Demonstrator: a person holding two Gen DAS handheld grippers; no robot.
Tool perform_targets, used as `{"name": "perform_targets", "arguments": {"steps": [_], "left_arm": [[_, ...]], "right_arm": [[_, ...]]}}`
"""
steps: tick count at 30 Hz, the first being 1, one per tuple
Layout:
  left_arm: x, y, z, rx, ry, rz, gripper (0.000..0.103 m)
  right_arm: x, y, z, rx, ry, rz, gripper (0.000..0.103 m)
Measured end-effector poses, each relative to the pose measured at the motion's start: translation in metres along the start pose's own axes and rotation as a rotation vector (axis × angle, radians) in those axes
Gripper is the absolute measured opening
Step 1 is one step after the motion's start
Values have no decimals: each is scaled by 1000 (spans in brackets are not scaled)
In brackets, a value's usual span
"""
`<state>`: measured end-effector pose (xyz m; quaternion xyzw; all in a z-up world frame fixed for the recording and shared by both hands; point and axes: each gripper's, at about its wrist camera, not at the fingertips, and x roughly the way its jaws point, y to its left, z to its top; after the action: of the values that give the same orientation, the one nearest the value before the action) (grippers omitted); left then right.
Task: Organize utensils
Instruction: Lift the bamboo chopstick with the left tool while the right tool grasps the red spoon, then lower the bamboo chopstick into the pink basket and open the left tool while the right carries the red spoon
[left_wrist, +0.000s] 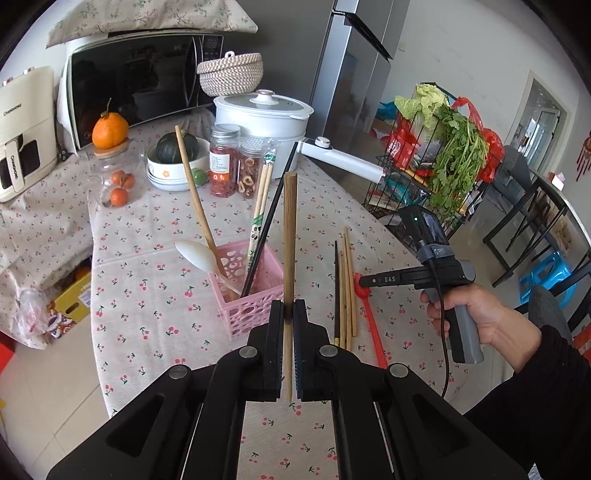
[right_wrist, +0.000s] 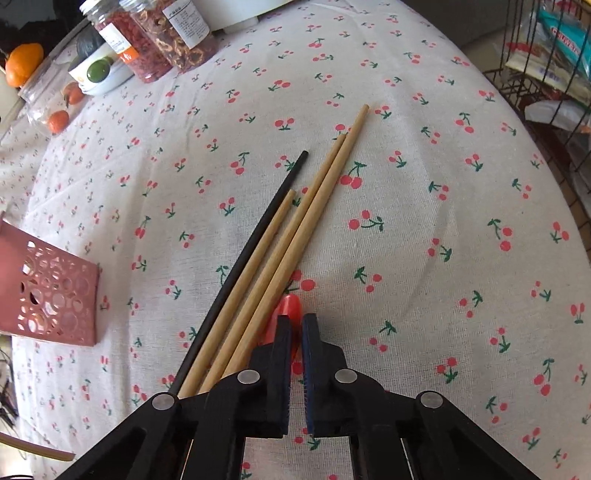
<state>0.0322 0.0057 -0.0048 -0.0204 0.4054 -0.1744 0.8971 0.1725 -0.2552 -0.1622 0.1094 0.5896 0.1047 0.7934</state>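
Wooden chopstick (left_wrist: 289, 236) stands upright, clamped in the left gripper (left_wrist: 289, 314) jaws, just right of the pink basket (left_wrist: 255, 291). Carry it over the rim, lower gently, then release. Right gripper (right_wrist: 295, 328) jaws nearly together over a red utensil (right_wrist: 288, 310), gripping nothing.

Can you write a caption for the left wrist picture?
Left gripper pinches a wooden chopstick upright beside the pink utensil basket.
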Motion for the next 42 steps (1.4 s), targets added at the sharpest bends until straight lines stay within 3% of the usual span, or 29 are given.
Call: {"name": "perform_targets", "arguments": {"steps": [5,13,20,25,31,42], "left_arm": [[-13,4,4,-10,-41,1,4],[-40,6,17,-24,-141,20,4],[-69,15,30,-80,-320,35,4],[-73,11,41,-45,-438,98,4],[-36,12,47,-17,-391,154,4],[19,30,44,-43,-298,144,4]], "right_arm": [[-31,4,-7,-16,-101,23,1],[-115,29,-31,-98,-377,62,1],[-169,48,-41,-64,-594,116,1],[-185,59,-40,-47,-682,112,1],[-184,66,-32,-38,-714,108,1],[-183,91,-29,-81,-776,81,1]]}}
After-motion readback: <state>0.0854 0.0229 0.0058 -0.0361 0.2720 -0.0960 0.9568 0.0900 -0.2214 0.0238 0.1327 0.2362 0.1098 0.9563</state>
